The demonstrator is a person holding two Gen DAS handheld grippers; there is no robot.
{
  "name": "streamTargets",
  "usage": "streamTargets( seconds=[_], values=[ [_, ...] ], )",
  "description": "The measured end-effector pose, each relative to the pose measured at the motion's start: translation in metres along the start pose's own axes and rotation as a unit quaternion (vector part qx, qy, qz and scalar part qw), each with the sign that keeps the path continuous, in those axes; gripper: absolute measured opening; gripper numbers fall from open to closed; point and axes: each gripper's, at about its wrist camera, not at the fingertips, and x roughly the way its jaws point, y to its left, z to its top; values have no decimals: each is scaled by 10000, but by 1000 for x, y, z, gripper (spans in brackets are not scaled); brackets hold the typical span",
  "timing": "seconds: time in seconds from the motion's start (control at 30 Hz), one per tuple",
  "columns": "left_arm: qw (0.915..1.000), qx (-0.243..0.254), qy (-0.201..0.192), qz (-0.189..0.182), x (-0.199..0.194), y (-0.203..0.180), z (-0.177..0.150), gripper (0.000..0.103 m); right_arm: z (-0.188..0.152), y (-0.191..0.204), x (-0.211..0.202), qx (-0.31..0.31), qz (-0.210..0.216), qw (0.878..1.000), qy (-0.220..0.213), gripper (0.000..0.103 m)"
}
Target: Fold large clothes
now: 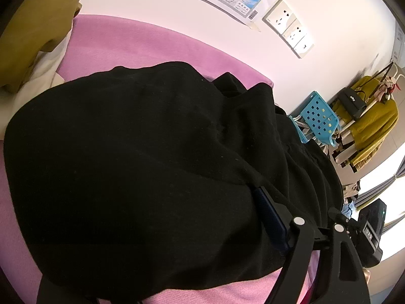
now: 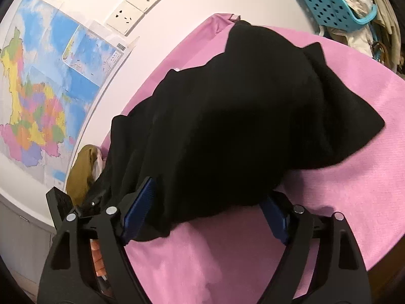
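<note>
Left wrist view: the black garment [image 1: 141, 157] lies in a big heap on the pink tabletop [image 1: 141, 40]. It fills the space right in front of the left claw [image 1: 298, 210]. Only one blue pad shows, and black cloth covers its tip. The other finger is hidden, so I cannot tell if this claw is pinching the cloth. The cloth bunches into ridges that run up and away from the claw, toward the far right corner. A yellow cloth [image 1: 33, 30] sits far off at the back left.

Right wrist view: the right claw [image 2: 210, 215] is spread wide. The near edge of the black garment [image 2: 240, 116] lies between its two blue pads and drapes over them. The cloth stretches away from this claw, long and slanting up to the right. Bare pink shows below and to the right. I think this claw is the one best placed to grab the near edge.
</note>
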Motion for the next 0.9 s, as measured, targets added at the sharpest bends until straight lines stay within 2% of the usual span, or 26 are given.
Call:
streamTargets(
  seconds=[0.23,0.3,0.37,0.43,0.5,0.57,0.6,0.63,0.67,0.73,0.9],
  values=[
    [10000,5,19,-3,0,0,0,81,24,4,25,-130,68,9995,-277,82],
    [10000,-6,34,-7,0,0,1,81,23,13,31,-448,37,9984,-345,82],
    [9999,-83,128,-48,1,1,4,82,23,13,36,-499,87,9982,-331,82],
    [9996,-98,277,-36,3,1,8,83,28,14,40,-536,132,9984,-117,87],
    [9991,-49,416,97,5,-2,14,83,33,12,41,-405,278,9988,-38,87],
    [9983,-8,334,482,3,-6,18,81,37,12,45,-448,322,9985,-13,73],
    [9969,-43,200,762,1,-8,19,79,39,10,48,-460,234,9987,-5,59],
    [9957,5,105,921,0,-12,20,78,39,9,50,-440,267,9987,33,56],
    [9938,208,54,1089,2,-20,20,78,40,7,51,-452,314,9985,32,55],
    [9902,569,123,1269,12,-28,20,85,39,6,50,-497,345,9982,30,55],
    [9949,297,164,953,21,-15,20,89,39,10,52,-647,388,9971,59,64]
  ],
)
